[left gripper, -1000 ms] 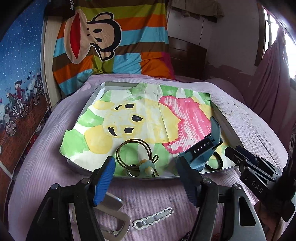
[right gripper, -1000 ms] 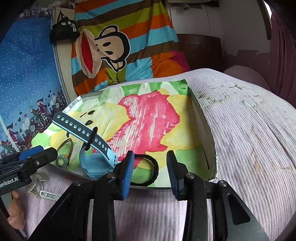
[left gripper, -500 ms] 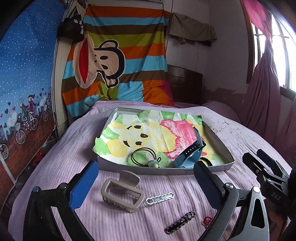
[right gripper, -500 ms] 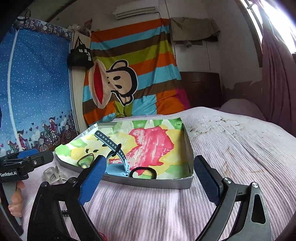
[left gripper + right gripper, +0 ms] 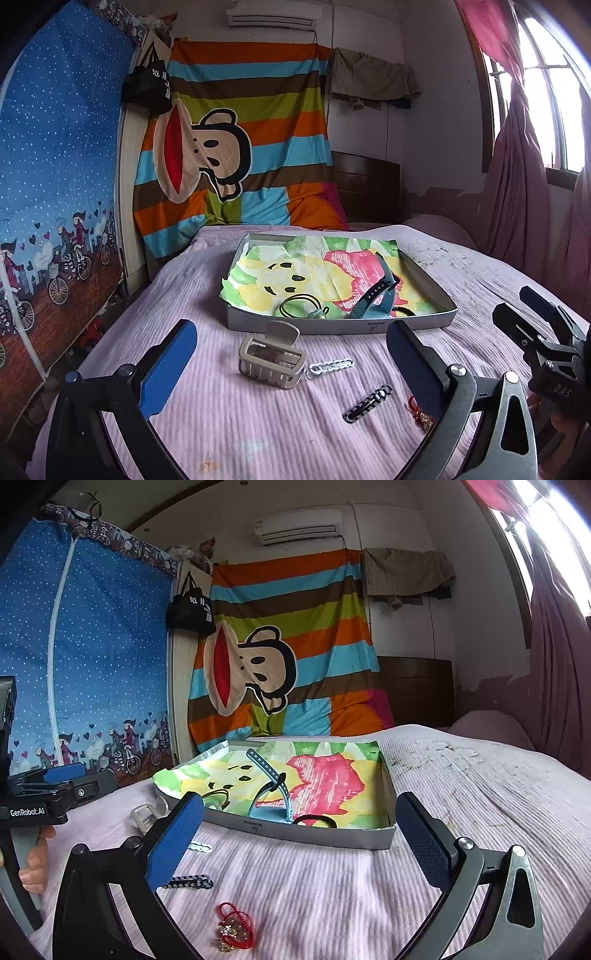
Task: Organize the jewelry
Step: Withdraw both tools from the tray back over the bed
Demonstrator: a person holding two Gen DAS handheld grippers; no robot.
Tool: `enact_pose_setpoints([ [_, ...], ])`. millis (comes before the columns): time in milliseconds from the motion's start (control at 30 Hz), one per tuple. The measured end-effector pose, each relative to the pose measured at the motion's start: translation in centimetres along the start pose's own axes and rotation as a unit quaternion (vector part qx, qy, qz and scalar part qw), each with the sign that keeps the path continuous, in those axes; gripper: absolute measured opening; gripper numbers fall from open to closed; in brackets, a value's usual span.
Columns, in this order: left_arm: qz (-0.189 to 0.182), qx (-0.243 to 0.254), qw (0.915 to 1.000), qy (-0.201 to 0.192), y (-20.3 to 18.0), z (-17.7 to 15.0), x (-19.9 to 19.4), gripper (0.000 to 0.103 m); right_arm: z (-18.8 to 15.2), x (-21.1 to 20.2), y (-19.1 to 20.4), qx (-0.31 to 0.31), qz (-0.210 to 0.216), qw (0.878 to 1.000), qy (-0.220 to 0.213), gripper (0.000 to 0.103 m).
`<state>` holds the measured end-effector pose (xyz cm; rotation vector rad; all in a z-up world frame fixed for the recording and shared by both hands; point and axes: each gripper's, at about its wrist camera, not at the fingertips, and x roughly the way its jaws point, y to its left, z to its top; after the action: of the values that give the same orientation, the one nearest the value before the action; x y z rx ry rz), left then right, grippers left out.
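Note:
A shallow grey tray [image 5: 424, 325] [image 5: 332, 840] lined with a coloured drawing lies on the pink bed. In it are a blue watch [image 5: 373, 301] [image 5: 273, 794], a hair tie with a green charm [image 5: 303, 308] and a black hair tie [image 5: 314, 819]. In front of the tray lie a grey claw clip [image 5: 271, 360], a white clip [image 5: 330, 366], a black braided clip [image 5: 367, 402] [image 5: 192, 880] and a red bead bracelet [image 5: 234, 926]. My left gripper [image 5: 291, 358] is open and empty above the clips. My right gripper [image 5: 299, 834] is open and empty before the tray.
A striped monkey blanket [image 5: 236, 162] hangs at the bed's head beside a blue wardrobe [image 5: 55, 184]. A pink curtain [image 5: 524, 184] and window are at the right. The right gripper's body [image 5: 546, 343] shows in the left wrist view.
Both grippers have opened wide and pulled back and up from the tray. The blue watch now stays in the tray, let go.

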<state>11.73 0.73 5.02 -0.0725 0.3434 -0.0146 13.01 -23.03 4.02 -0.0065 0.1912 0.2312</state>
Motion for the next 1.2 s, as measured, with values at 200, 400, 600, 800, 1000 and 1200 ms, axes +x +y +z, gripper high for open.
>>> enact_pose_setpoints([
  [200, -0.005, -0.005, 0.9999, 0.015, 0.8, -1.2, -1.3, 0.103, -0.4, -1.9, 0.7, -0.013, 0.006, 1.0, -0.001, 0.102],
  [400, -0.004, -0.011, 0.9992, 0.038, 1.7, -2.7, -2.0, 0.103, -1.2, -2.9, 0.7, -0.017, 0.009, 1.0, 0.019, 0.102],
  [600, -0.012, -0.03, 0.997, 0.071, 2.5, -3.2, -1.6, 0.103, -2.1, -3.1, 0.8, -0.023, 0.011, 0.999, 0.045, 0.102],
  [800, -0.015, -0.019, 0.9942, 0.105, 2.1, -4.1, -0.9, 0.103, -2.7, -3.0, 1.0, -0.03, 0.014, 0.997, 0.07, 0.102],
  [1000, -0.013, -0.014, 0.9905, 0.136, 2.1, -4.7, -0.1, 0.103, -3.3, -2.4, 1.1, -0.032, 0.017, 0.995, 0.096, 0.102],
  [1200, -0.007, -0.015, 0.9844, 0.175, 2.4, -4.7, 1.4, 0.103, -3.9, -1.1, 1.0, -0.029, 0.027, 0.99, 0.134, 0.102],
])
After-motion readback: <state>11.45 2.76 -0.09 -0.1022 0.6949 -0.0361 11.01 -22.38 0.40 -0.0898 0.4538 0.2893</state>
